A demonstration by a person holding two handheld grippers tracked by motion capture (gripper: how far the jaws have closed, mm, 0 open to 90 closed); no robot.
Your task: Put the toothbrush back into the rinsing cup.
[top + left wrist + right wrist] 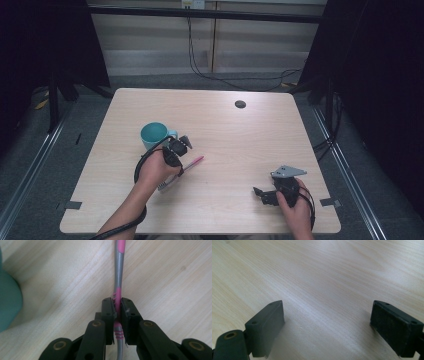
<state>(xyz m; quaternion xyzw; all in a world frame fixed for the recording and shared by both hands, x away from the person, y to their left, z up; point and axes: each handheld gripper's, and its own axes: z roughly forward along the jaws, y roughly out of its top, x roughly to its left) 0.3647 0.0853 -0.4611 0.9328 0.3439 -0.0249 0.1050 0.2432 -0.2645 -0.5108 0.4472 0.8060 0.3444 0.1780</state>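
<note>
Where the worktop point(225, 150) lies nearest the person, the right tool point(261, 194) is held low with its jaws spread wide apart over bare wood. Farther in, a pink and grey toothbrush point(119, 272), lying on the worktop, is clamped at its handle by the left tool point(117, 307). Just beyond, a teal mug point(155, 134) is seen upright.

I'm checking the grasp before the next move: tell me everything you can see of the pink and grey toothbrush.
The pink and grey toothbrush is slim, plastic-looking, with a grey handle, pink bands and ribbed pink grip. It lies on the light wooden table beside the teal mug, pink end pointing away from the person, bristled head near the hand. The left gripper is shut on its ribbed grip, both pads pressing it.
</note>
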